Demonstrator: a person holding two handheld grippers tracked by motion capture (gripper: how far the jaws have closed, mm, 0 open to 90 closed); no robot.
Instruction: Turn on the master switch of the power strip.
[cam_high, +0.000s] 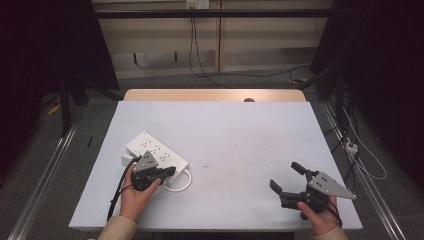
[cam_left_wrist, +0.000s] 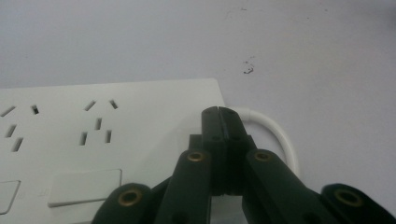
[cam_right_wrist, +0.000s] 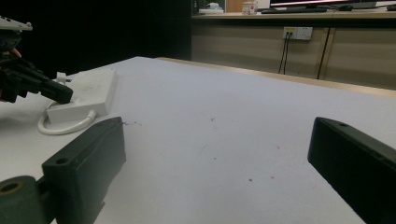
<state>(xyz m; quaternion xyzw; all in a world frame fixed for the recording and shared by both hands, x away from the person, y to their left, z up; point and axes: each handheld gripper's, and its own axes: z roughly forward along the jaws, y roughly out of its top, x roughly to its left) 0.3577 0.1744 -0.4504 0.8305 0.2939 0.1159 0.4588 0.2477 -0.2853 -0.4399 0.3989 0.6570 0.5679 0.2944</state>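
Where the pale grey table (cam_high: 235, 150) meets the person's left hand (cam_high: 134, 197), a white power strip (cam_high: 155, 152) lies flat and slantwise, toward the near left part of the surface. Its sockets face up, and a broad rocker switch (cam_left_wrist: 84, 186) shows near its end in the left gripper view. A white cable (cam_high: 181, 184) curls out from that end of the strip in a loop on the table.

The left gripper (cam_left_wrist: 222, 114) is clenched, its two black jaws pressed flat together with nothing between them. Their tips sit over the end corner of the power strip, right beside the spot where the cable leaves it; whether they touch the casing cannot be told. In the right gripper view the same tips reach the strip's near end.

The right gripper (cam_high: 286, 176) is held in the right hand (cam_high: 320, 217) at the near right of the table, well apart from the strip. Its jaws are spread wide and empty, pointing leftward across bare tabletop. A few small dark specks (cam_left_wrist: 248, 67) mark the table surface beyond the strip.
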